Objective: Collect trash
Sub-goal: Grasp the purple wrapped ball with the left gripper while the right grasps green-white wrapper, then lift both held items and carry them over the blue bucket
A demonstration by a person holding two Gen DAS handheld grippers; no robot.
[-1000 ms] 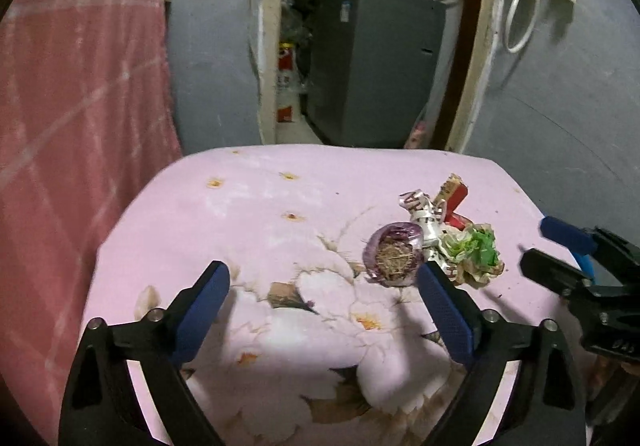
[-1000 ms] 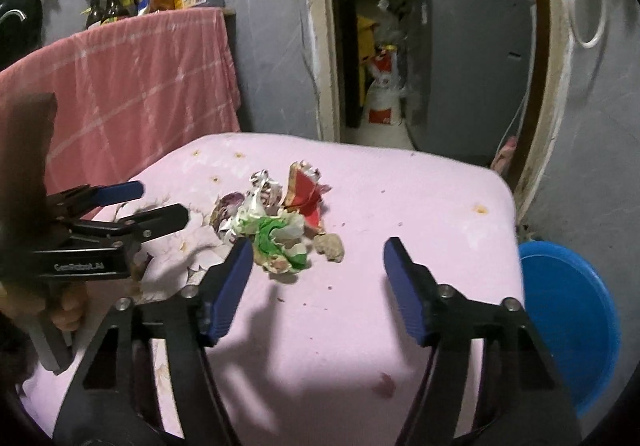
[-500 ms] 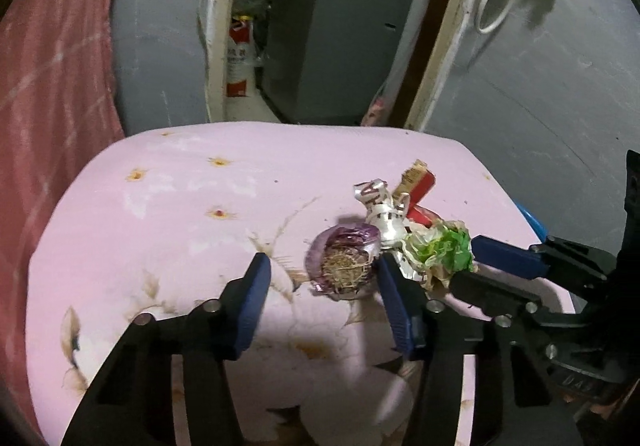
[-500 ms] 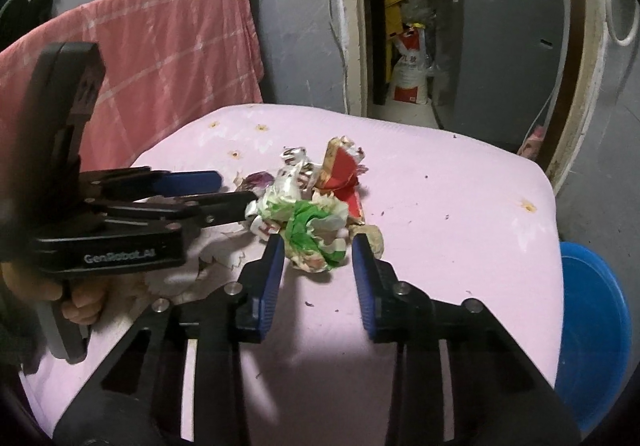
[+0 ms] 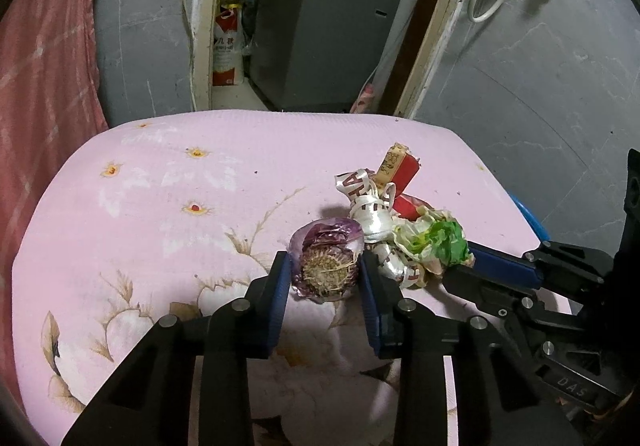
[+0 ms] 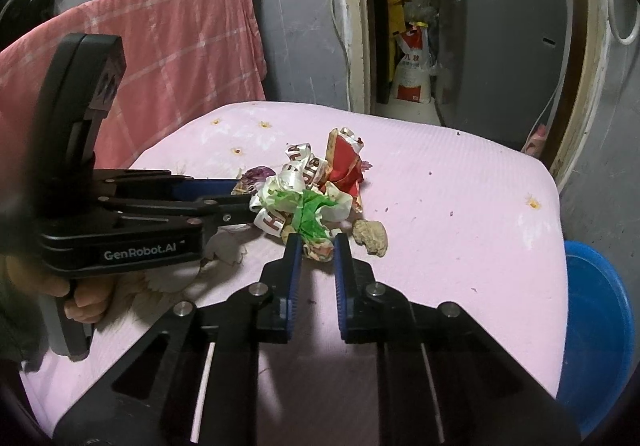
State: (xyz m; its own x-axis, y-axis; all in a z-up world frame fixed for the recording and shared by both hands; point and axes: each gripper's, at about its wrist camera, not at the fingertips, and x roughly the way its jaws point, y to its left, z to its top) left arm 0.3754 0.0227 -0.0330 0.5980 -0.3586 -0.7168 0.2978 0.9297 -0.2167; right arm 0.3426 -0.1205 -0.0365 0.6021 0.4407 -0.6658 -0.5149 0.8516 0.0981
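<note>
A small heap of trash lies on a pink flowered table (image 5: 160, 206). My left gripper (image 5: 323, 270) is shut on a purple onion scrap (image 5: 326, 262) with a dry root end. Beside it lie a white printed ribbon (image 5: 370, 206), a red carton (image 5: 402, 174) and a crumpled green-and-white wrapper (image 5: 436, 242). My right gripper (image 6: 316, 244) is shut on that wrapper (image 6: 312, 214) at its near edge. A beige lump (image 6: 370, 236) lies just right of the right gripper. The ribbon (image 6: 298, 166) and red carton (image 6: 344, 162) sit behind the wrapper.
A blue bin (image 6: 596, 330) stands on the floor off the table's right edge. A pink cloth (image 6: 168, 78) hangs behind the table at the left. A grey appliance (image 5: 320, 26) and a bag (image 5: 228, 46) stand in the doorway beyond.
Both grippers moved forward into the heap and closed: the left onto the onion scrap, the right onto the green-and-white wrapper.
</note>
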